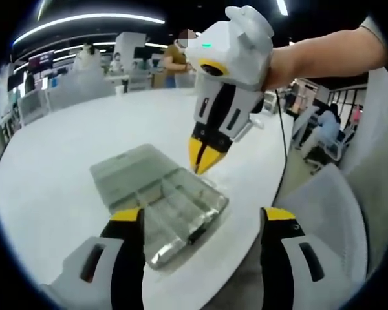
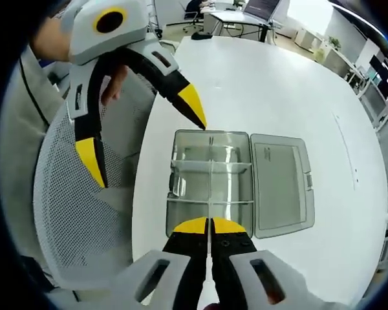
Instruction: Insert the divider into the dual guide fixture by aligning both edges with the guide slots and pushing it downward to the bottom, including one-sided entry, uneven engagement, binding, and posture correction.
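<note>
Though lid-moulded, unreadable lettering on clear box (image 2: 239,184)

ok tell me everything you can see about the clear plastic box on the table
The clear plastic box lies open on the white table, near the edge, its hinged lid folded flat beside it. Thin clear partitions split the tray into compartments. The right hand-held gripper, jaws closed on a thin clear divider, is at the tray. The left hand-held gripper hovers open alongside, not touching.
</note>
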Demonstrator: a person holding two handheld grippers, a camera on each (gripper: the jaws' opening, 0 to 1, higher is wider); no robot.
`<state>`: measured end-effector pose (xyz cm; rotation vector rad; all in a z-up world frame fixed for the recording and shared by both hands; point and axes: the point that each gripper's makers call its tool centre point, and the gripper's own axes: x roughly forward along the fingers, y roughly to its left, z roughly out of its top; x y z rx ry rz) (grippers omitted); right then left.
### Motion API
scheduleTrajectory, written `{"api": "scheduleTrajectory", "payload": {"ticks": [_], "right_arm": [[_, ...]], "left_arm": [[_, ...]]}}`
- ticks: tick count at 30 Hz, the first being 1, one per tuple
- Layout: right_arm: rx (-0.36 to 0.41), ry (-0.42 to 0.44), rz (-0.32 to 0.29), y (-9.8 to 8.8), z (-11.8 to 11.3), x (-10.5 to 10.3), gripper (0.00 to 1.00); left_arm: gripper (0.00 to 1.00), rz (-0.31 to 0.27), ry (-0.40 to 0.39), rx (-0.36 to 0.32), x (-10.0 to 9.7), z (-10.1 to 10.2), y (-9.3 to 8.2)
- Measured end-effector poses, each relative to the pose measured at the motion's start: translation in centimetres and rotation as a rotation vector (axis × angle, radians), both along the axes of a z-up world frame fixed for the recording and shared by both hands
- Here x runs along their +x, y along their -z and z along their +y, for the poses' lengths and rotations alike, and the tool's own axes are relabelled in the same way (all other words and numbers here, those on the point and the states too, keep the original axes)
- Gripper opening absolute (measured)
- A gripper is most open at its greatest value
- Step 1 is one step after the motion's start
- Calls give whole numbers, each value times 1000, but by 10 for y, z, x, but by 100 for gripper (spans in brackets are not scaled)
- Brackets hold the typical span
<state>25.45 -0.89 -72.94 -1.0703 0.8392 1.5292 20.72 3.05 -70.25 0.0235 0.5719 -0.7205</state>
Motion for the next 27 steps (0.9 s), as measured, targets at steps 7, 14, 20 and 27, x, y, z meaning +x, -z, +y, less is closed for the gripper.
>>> {"api": "scheduleTrajectory", "payload": {"ticks": [7,14,20,27], "right_arm": [[-6,-2,3,4,-1,0,0],[-7,-10,-1,6,-1,1,0],[-8,2,6,7,-1,1,0],[-9,8,9,6,1,2,0]], "left_arm": [[70,1,-4,0,0,0,0],[70,4,-6,2,0,2,2],[70,4,-8,2,0,3,2],[70,2,-9,1,0,3,0]]}}
